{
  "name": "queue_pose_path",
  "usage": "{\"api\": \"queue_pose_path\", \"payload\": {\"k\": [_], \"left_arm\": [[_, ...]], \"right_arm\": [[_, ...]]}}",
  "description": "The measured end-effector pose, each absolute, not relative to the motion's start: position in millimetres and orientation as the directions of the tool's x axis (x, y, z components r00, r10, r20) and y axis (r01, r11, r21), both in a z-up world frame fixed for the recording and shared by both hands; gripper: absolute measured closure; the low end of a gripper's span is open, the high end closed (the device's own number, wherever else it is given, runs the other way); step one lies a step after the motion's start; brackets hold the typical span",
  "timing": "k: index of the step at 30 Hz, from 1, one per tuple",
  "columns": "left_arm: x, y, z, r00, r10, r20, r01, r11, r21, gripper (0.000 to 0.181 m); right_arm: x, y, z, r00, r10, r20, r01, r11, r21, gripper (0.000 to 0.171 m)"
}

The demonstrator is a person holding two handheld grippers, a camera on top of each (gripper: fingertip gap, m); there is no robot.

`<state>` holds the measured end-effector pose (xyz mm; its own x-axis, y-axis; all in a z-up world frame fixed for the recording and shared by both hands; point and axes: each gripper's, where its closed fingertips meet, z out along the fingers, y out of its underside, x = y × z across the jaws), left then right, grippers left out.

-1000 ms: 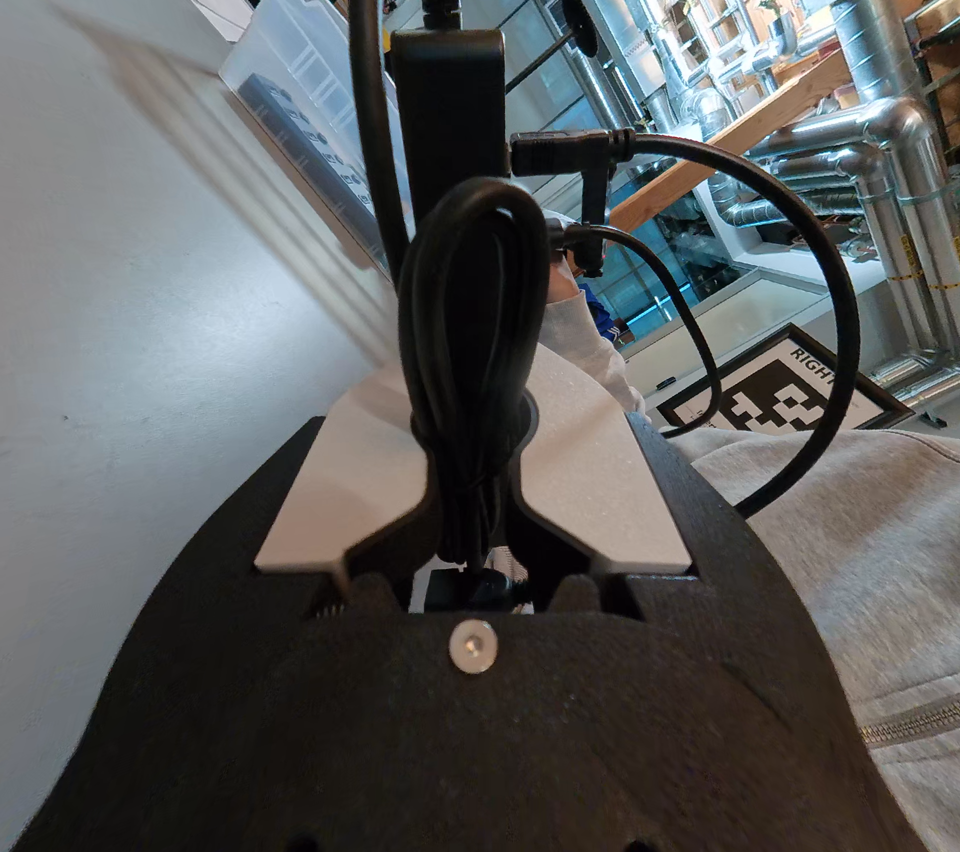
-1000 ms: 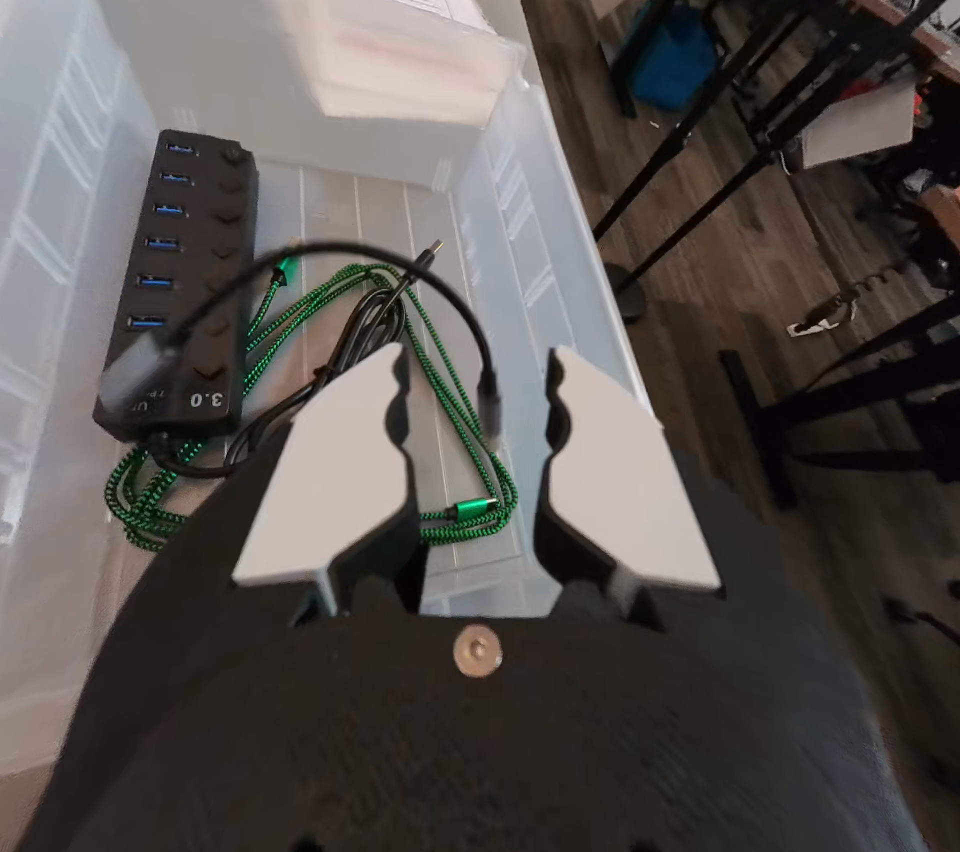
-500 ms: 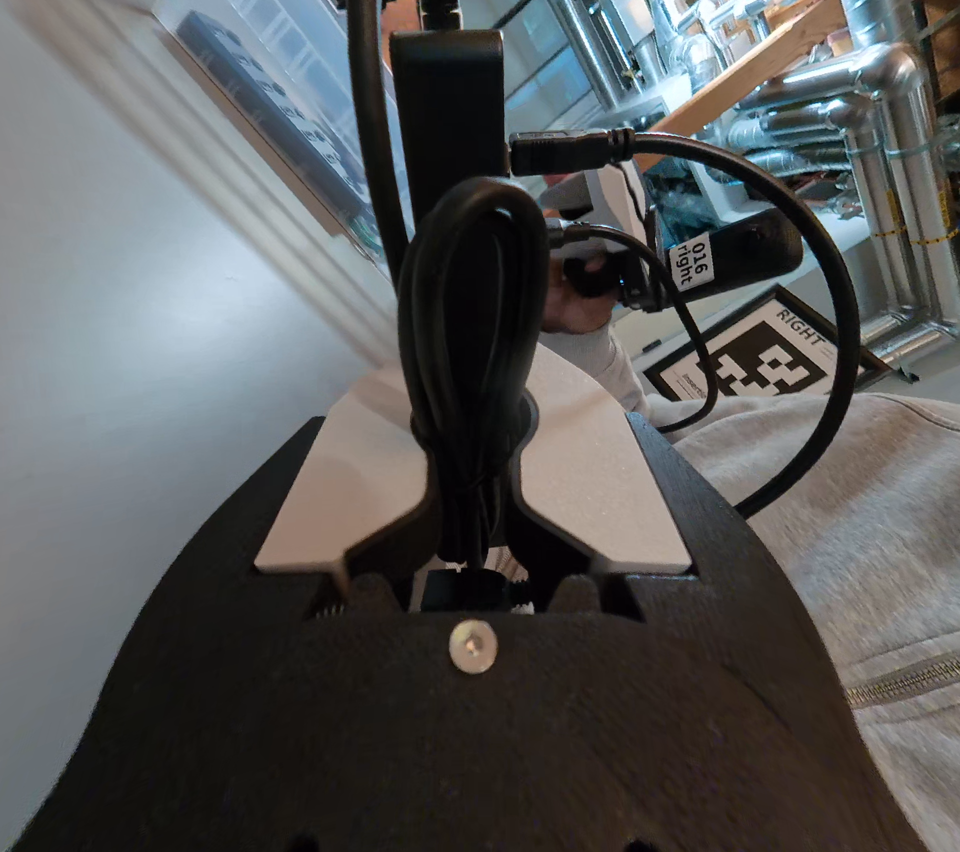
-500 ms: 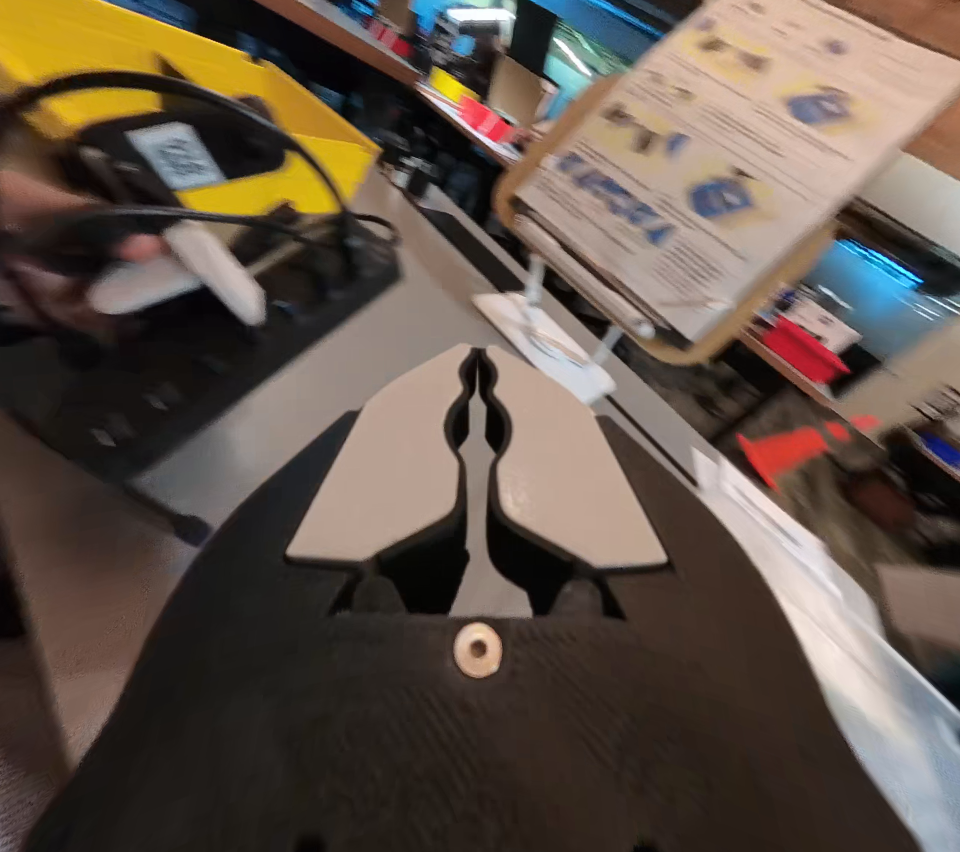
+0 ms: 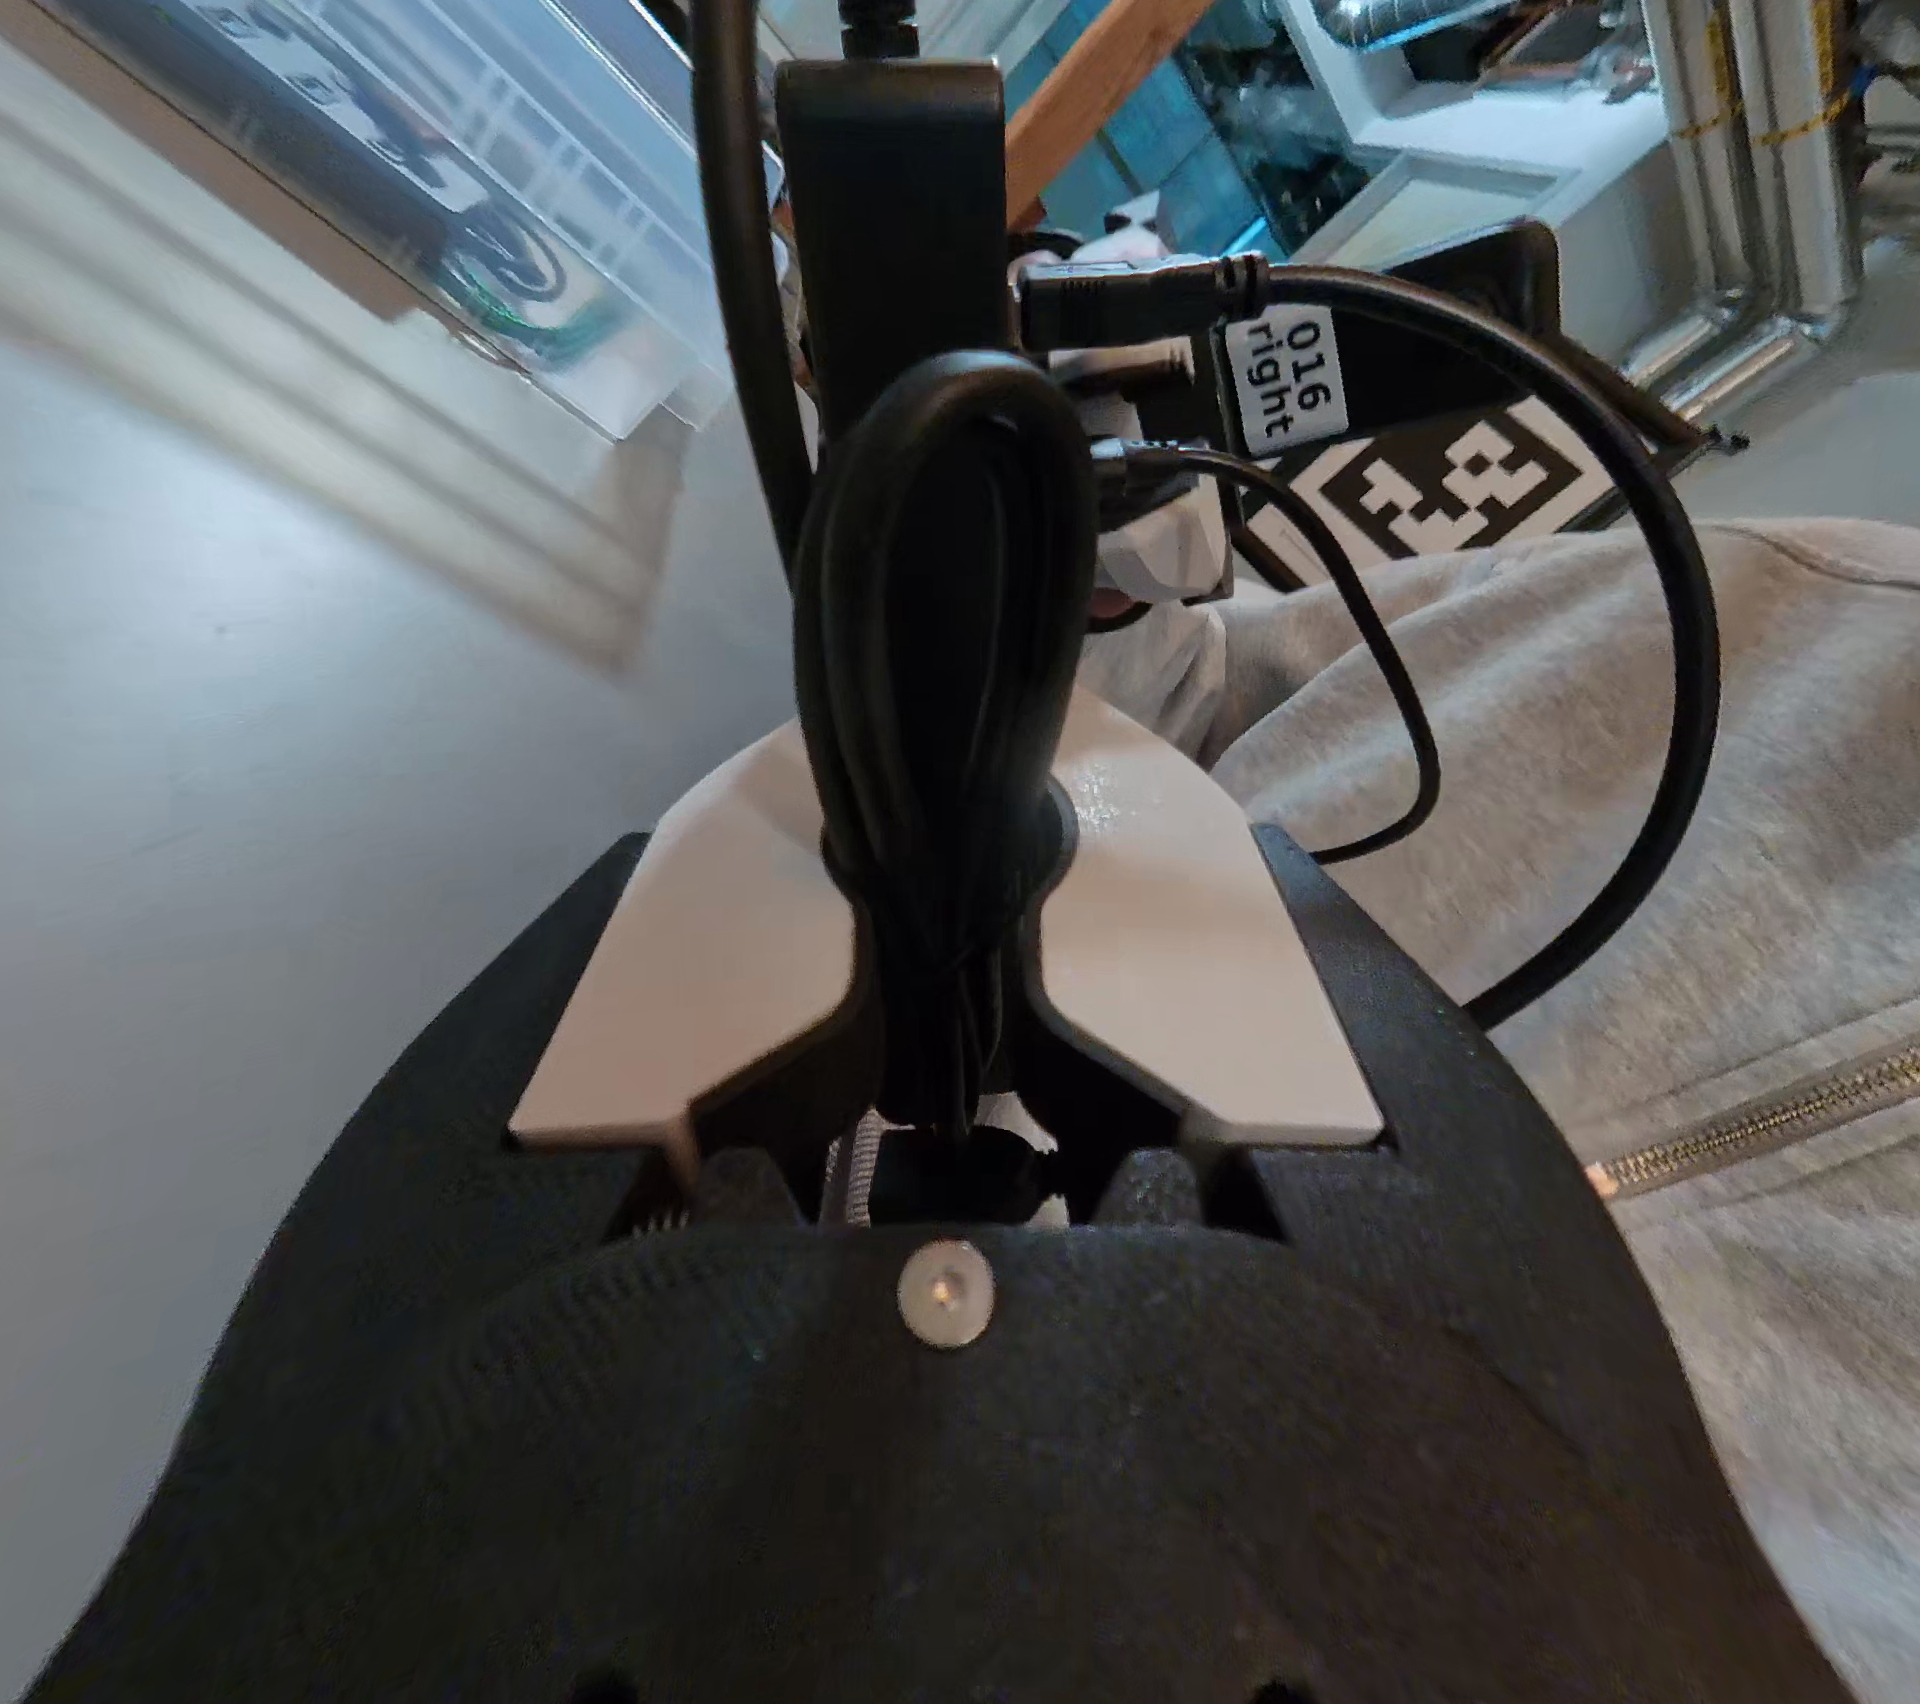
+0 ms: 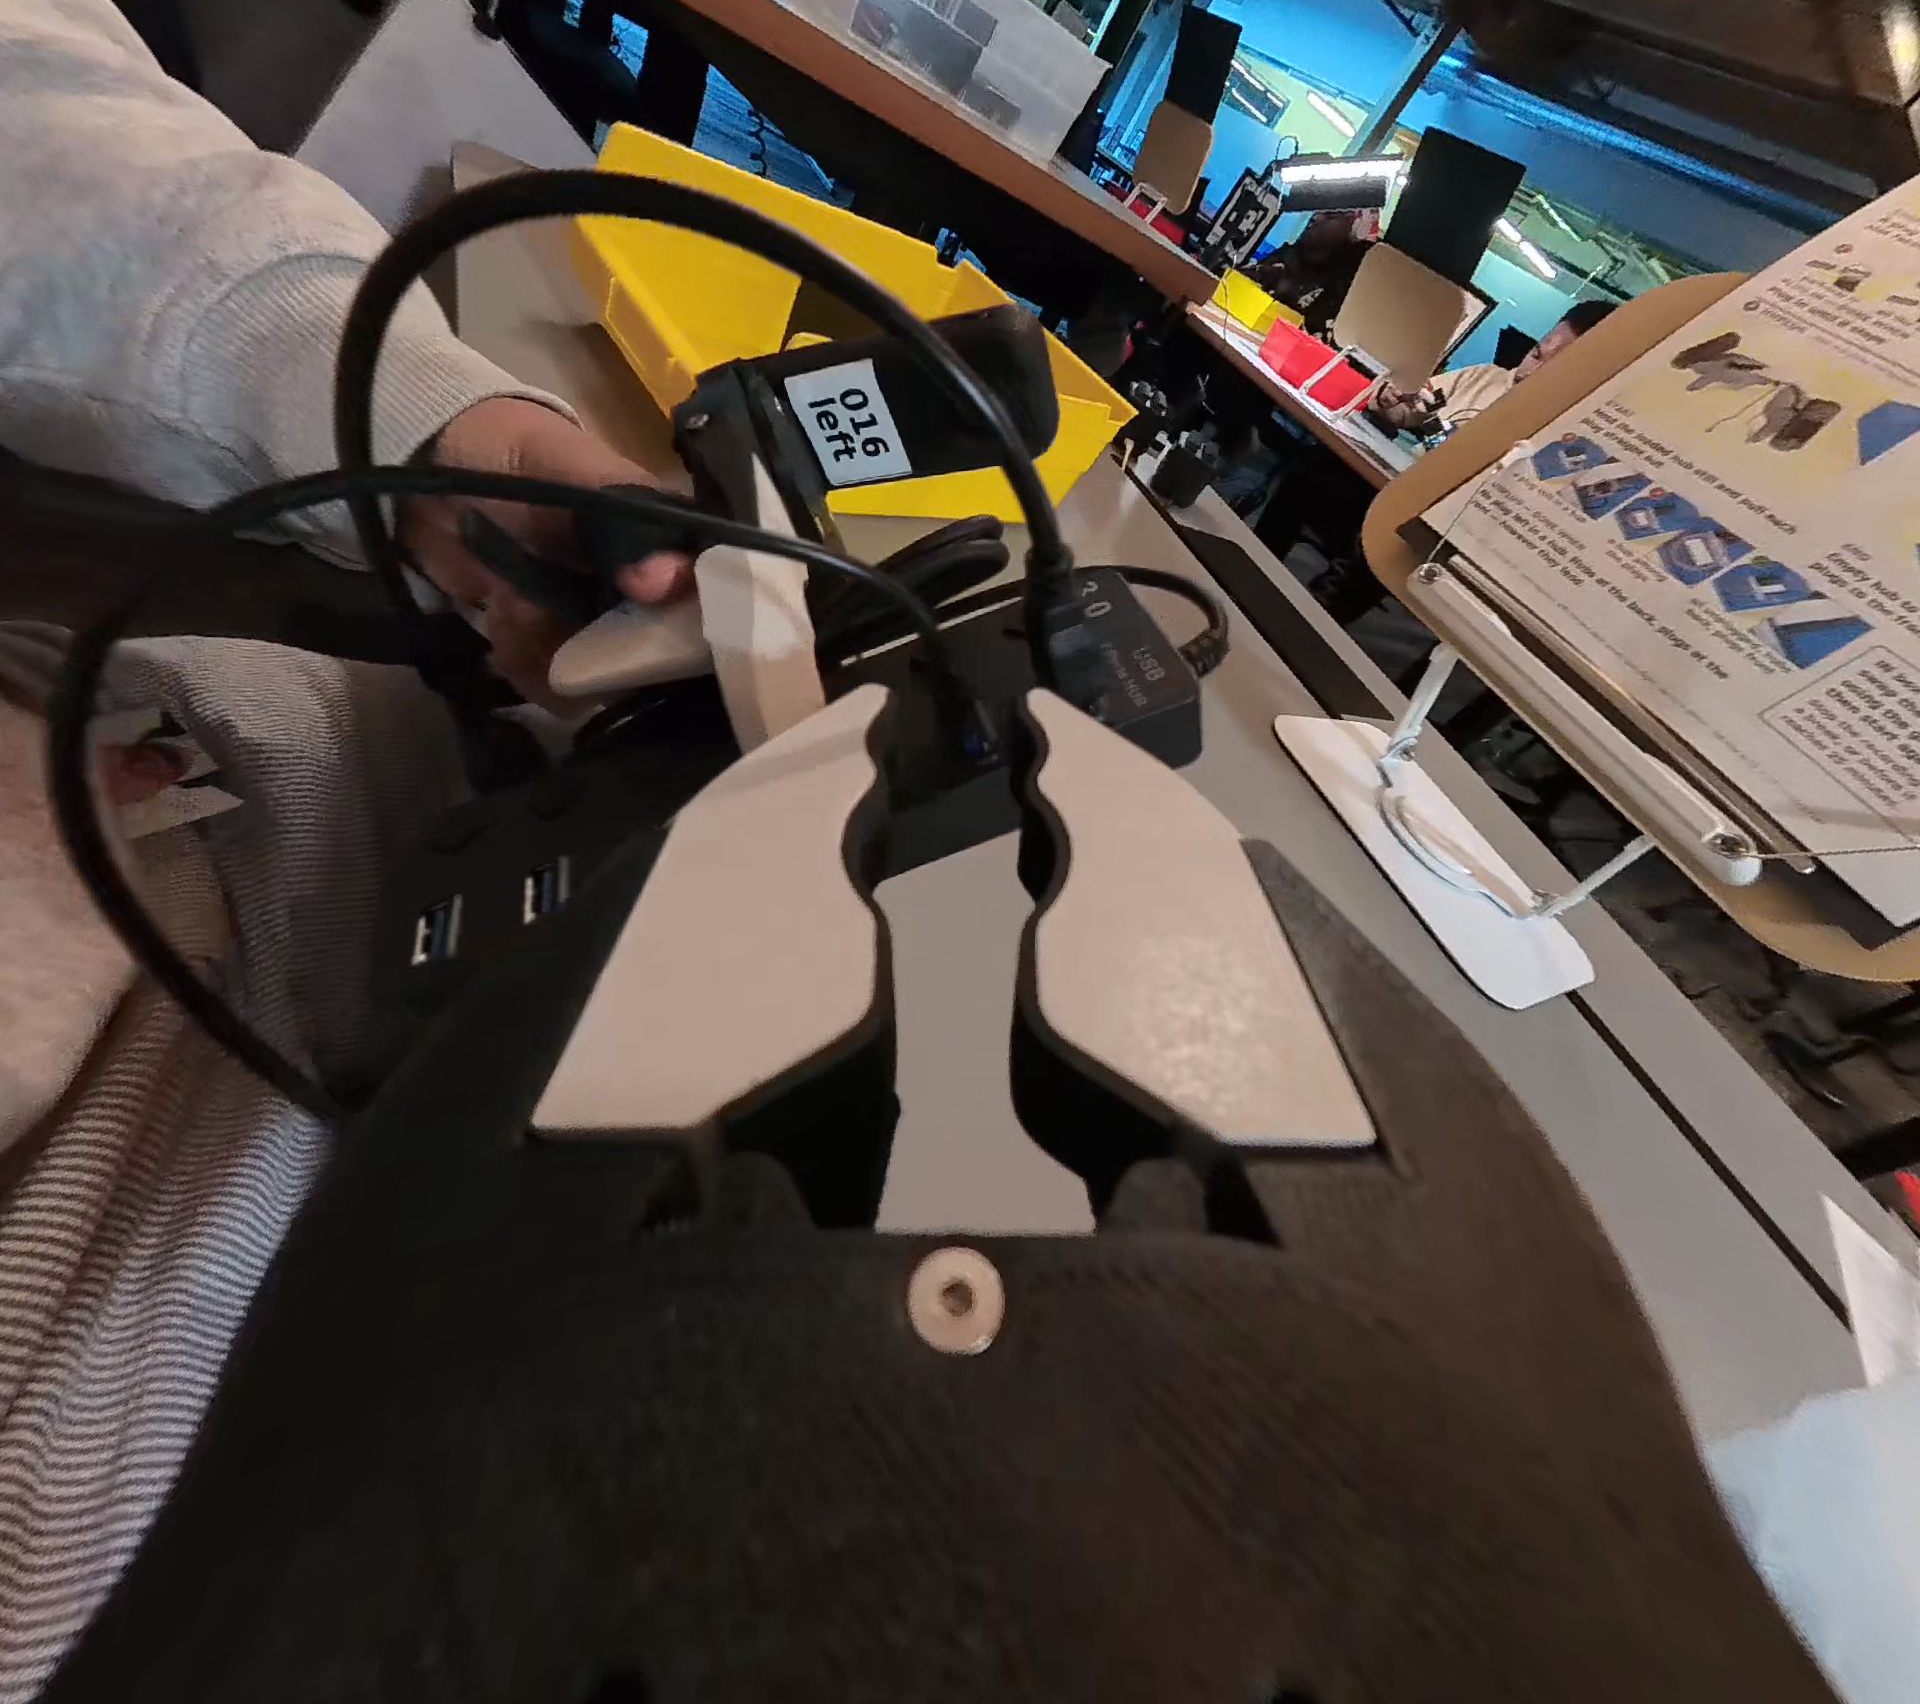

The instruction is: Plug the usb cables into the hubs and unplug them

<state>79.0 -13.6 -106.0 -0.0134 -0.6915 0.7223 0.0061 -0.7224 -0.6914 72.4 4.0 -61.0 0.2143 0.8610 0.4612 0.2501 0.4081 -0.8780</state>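
My left gripper (image 5: pixel 935 771) is shut on a long black USB hub (image 5: pixel 894 200) and on a coiled black cable bundle (image 5: pixel 935 615) pressed against it. The hub stands up past the fingertips. A thick black cable's plug (image 5: pixel 1132 293) and a thin black cable's plug (image 5: pixel 1122 470) sit in ports on the hub's right side. My right gripper (image 6: pixel 956 750) is open, with its fingertips on either side of the thin cable's plug at the hub (image 6: pixel 1122 667). It also shows in the left wrist view (image 5: pixel 1164 542). The left gripper (image 6: pixel 758 646) shows in the right wrist view.
A clear plastic bin (image 5: pixel 416 96) on the grey table holds another black hub (image 5: pixel 260 96) and green cables (image 5: pixel 520 293). A yellow bin (image 6: pixel 852 304) stands behind the hub. An instruction sheet on a stand (image 6: pixel 1714 563) is at the right. A person's grey sleeve (image 5: pixel 1558 927) is close by.
My right gripper swung away from the clear bin, shut on the way, and now is open at the held hub's thin plug. My left gripper kept its hold.
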Motion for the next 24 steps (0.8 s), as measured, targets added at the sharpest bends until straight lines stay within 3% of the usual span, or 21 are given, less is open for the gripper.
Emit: {"api": "queue_pose_path", "payload": {"k": [1, 8, 14, 24], "left_arm": [[81, -16, -107, -0.016, -0.699, 0.715, -0.011, -0.715, -0.699, 0.156], [84, -18, -112, 0.013, -0.717, 0.696, -0.038, -0.696, -0.717, 0.156], [87, -9, -103, 0.0, -0.622, 0.783, 0.084, -0.78, -0.62, 0.157], [86, -4, -92, 0.017, -0.572, 0.82, 0.176, -0.805, -0.566, 0.155]], "right_arm": [[72, 3, -63, 0.209, 0.86, 0.465, 0.255, 0.411, -0.875, 0.151], [67, 3, -73, 0.205, 0.813, 0.545, 0.33, 0.467, -0.821, 0.161], [68, 7, -62, 0.268, 0.81, 0.521, 0.311, 0.439, -0.843, 0.161], [69, 7, -49, 0.335, 0.794, 0.507, 0.281, 0.43, -0.858, 0.161]]}}
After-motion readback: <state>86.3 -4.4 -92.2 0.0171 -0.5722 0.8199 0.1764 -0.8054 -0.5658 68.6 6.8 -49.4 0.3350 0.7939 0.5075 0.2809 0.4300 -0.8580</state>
